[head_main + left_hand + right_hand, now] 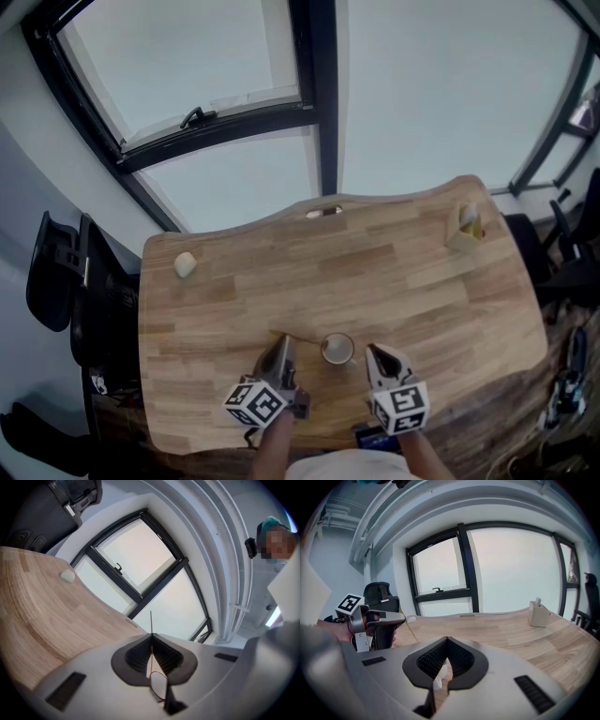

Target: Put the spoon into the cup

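Note:
A small white cup [337,349] stands near the front edge of the wooden table [403,281]. My left gripper [284,341] is just left of the cup, shut on the spoon [298,337], whose thin handle runs across its tips. In the left gripper view the spoon [151,620] sits edge-on between the shut jaws of that gripper [151,637]. My right gripper [372,352] is just right of the cup, jaws together. In the right gripper view a white sliver of the cup [438,679] shows in the slit below the tips of the right gripper [447,639], and the left gripper [377,620] is at the left.
A beige holder [464,228] stands at the table's far right corner. A small pale lump [185,264] lies at the far left. A black office chair [56,272] stands left of the table. Large windows lie beyond the far edge. A dark flat object [375,436] is at the front edge.

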